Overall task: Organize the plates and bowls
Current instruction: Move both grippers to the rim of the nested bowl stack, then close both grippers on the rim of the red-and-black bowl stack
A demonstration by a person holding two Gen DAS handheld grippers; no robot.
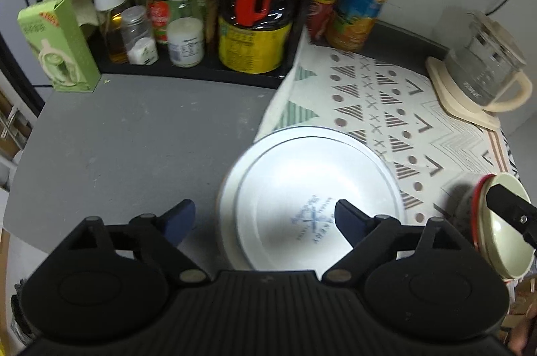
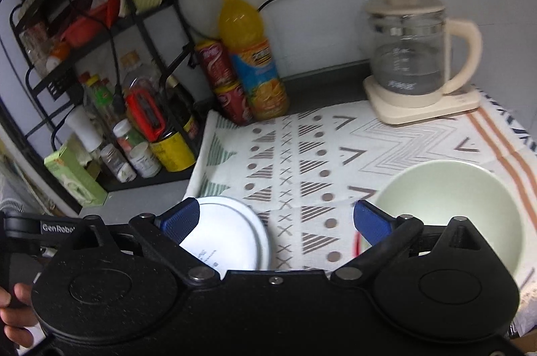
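The plates [image 1: 312, 198], two glossy white round ones stacked with a blue printed mark on the upper one, lie half on the matte grey counter [image 1: 134, 137] and half on the patterned woven cloth [image 2: 302, 154], with one pale green bowl [image 2: 449, 208], smooth and red-banded outside, well to their right on that cloth. The left gripper [image 1: 265, 220] hangs above the stack, blue pads spread wide and empty. The right gripper [image 2: 277, 220] is likewise splayed, gripping nothing, between plates and bowl.

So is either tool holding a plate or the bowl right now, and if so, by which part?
Nothing is held. The left tool hangs open above the white plates; the right tool is open beside the green bowl.
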